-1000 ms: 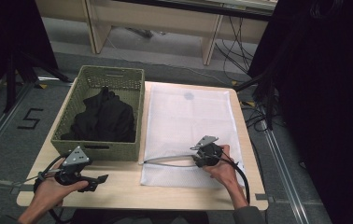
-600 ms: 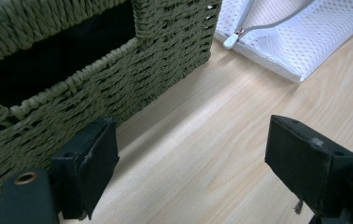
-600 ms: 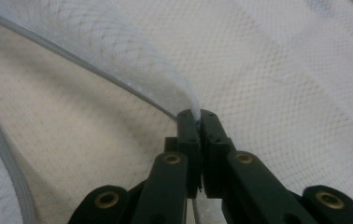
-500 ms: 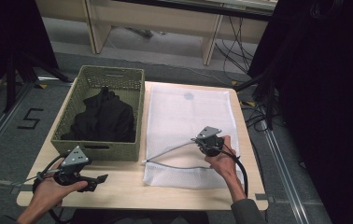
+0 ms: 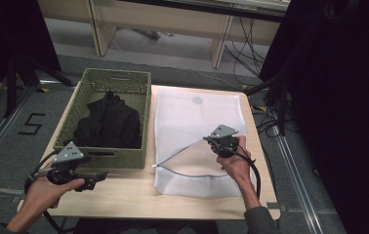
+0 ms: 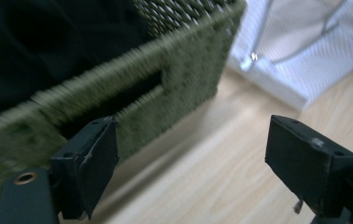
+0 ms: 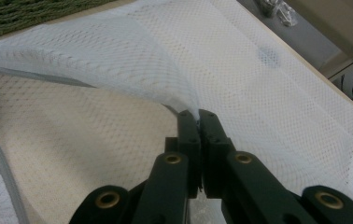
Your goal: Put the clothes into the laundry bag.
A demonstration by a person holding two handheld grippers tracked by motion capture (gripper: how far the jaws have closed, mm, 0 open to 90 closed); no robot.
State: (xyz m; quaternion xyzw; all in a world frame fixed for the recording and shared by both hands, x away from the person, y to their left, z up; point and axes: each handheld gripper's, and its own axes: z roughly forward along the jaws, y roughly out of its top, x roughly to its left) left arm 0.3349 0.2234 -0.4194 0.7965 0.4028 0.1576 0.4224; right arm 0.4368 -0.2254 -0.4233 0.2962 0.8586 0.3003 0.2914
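My right gripper [image 7: 197, 115] has its jaws pressed together on a fold of the white mesh bag [image 7: 277, 88], pinching the upper layer right at the edge of the bag's opening and holding it raised off the layer beneath, so the mouth gapes toward the basket side. In the high view that same right gripper [image 5: 220, 142] sits over the middle of the mesh bag [image 5: 192, 112], my hand behind it with the cable looping back toward my sleeve, and the grey-edged zipper line runs from the pinch down to the bag's near left corner. The bag lies flat on the right half of the wooden table [image 5: 124, 195], its left edge just beside the green woven basket [image 5: 116, 80]. My left gripper [image 5: 92, 178] rests low over the near left part of the table, in front of the basket, and its jaws stand wide apart with nothing between them; in the left gripper view the basket's front wall with its handle slot [image 6: 114, 100] is close ahead, somewhat blurred. Inside the basket lies a dark garment [image 5: 108, 123], probably a black piece of clothing bunched up, though I cannot make out its kind.
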